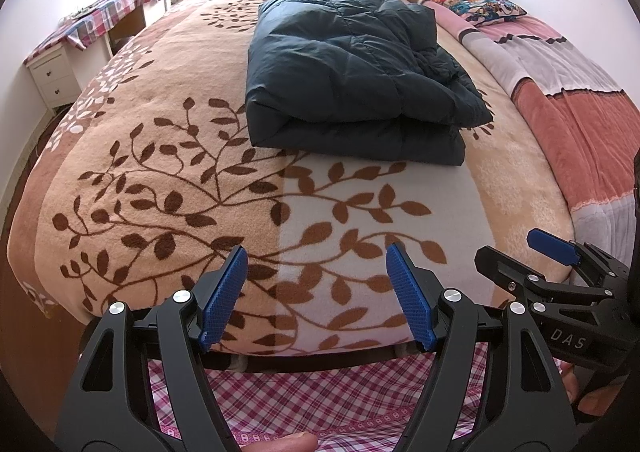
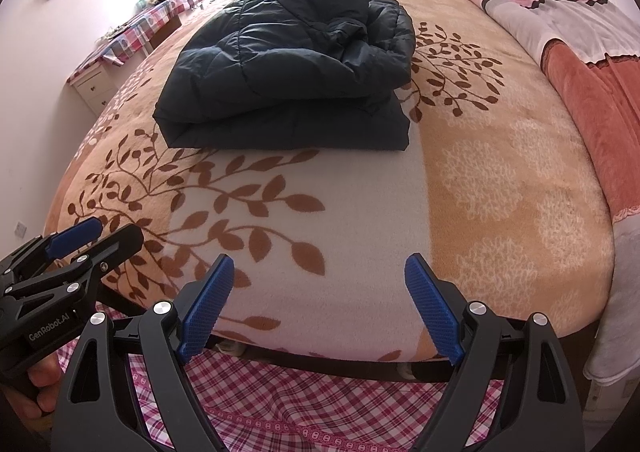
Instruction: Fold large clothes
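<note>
Lying folded in a thick bundle on the leaf-patterned blanket point(image 1: 168, 156) of the bed, the dark padded jacket point(image 1: 352, 68) sits well apart from the left tool point(image 1: 316, 256) and right tool point(image 2: 320, 268), both gaping wide and empty near the bed's foot.

A dark navy quilted jacket point(image 1: 352, 72) lies on a tan and white blanket point(image 1: 200, 156) patterned with brown leafy branches. Beside it, a pink, grey and rust quilt point(image 1: 560, 92). Blue pads point(image 2: 208, 308) on black grippers.
</note>
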